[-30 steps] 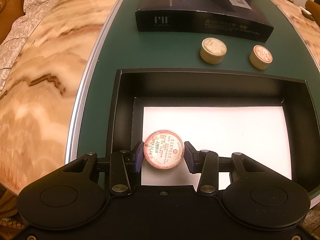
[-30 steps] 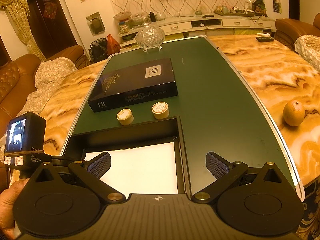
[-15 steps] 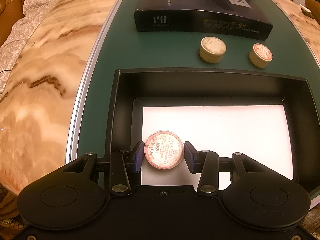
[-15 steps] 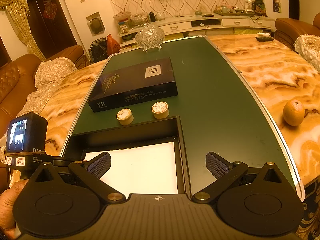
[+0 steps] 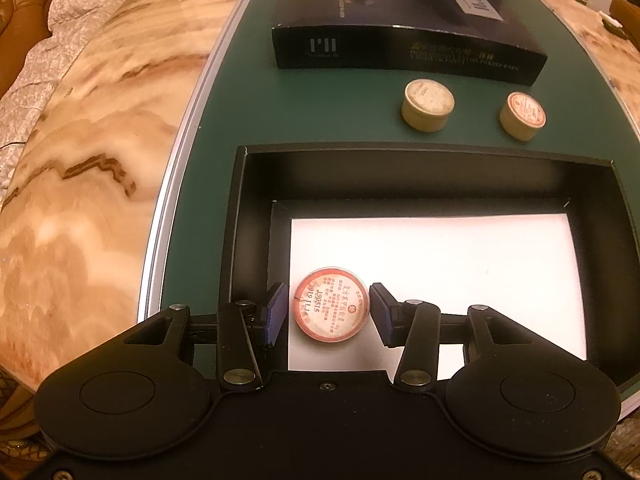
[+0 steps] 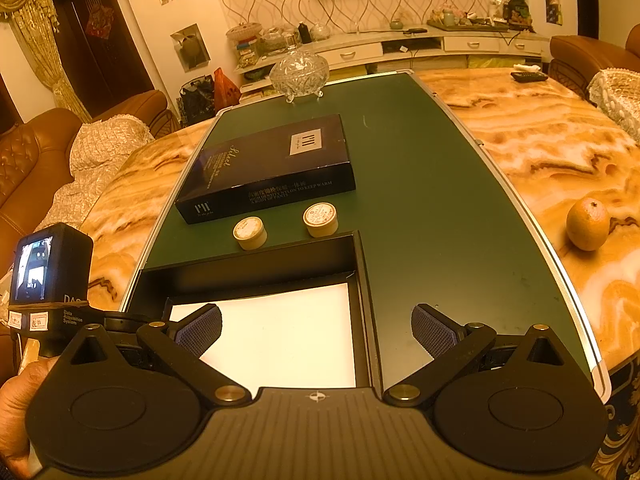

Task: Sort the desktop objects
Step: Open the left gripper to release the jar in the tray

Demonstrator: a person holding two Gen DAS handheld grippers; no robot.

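I am letting go of the red-labelled tin (image 5: pixel 331 307) inside the black tray (image 5: pixel 420 168), so the placing step of the sort is nearly done. The left tongs (image 5: pixel 329 312) are opening: the tin is lying between the pads with a thin gap showing on each side, so I judge it is already resting on the tray's white liner (image 5: pixel 460 280) and no longer being squeezed. It is sitting squarely between the two fingers, just ahead of the tongs' body and near the tray's left wall. Two more tins are waiting beyond the tray on the green tabletop (image 5: pixel 320 120): a plain-lidded tin (image 5: pixel 428 105) ahead and slightly right of the left tongs, and a red-printed tin (image 5: pixel 522 115) further right, both just short of the dark box (image 5: pixel 400 28). The right tongs (image 6: pixel 316 332) are hanging released and empty over the tray's right wall. Next, I think, I am needing to widen fully, lift straight up without nudging the tin, then go for one of the waiting tins.
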